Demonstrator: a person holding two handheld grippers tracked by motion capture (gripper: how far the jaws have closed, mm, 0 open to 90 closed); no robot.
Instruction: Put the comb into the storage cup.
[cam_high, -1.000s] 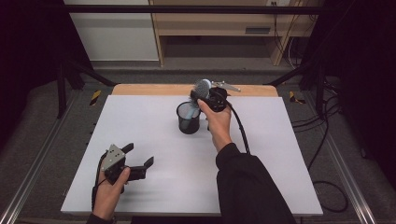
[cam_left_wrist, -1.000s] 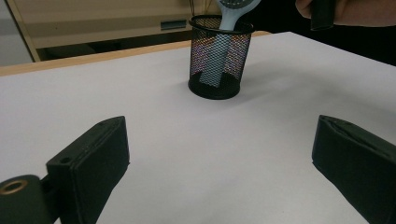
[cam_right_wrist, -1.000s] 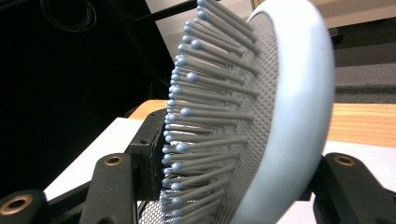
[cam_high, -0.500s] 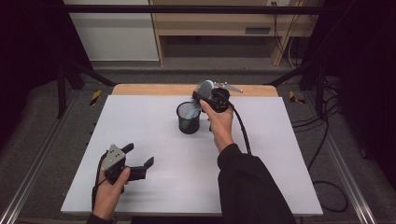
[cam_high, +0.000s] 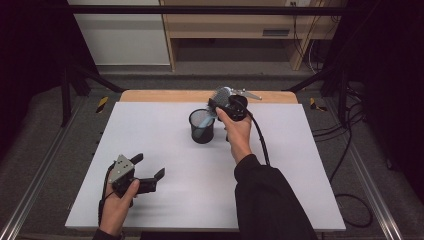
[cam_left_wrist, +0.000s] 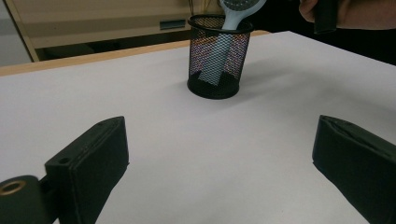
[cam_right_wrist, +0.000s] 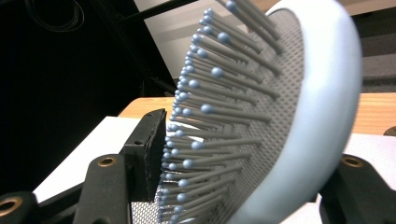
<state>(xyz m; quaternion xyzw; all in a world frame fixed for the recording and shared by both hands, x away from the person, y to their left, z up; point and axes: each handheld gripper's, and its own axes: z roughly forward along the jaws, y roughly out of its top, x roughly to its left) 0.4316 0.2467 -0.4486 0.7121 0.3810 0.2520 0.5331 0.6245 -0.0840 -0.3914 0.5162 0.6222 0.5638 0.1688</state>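
Standing handle-down in the black wire-mesh cup (cam_high: 202, 126), upper centre of the high view, the pale blue paddle hairbrush (cam_high: 220, 96) leans up-right, its long axis tilted toward the right gripper (cam_high: 224, 103). That gripper sits at the brush head w/ jaws half spread, just been opening; bristles brush one pad, grip looks slack. Left gripper (cam_high: 148, 173), lower left, idles wide open on nothing, well apart. White tabletop (cam_high: 300, 165) underneath.

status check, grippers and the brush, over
Left gripper open, idle. Right gripper around hairbrush head, jaws just easing open. Handle down in mesh cup. Nothing in the way.
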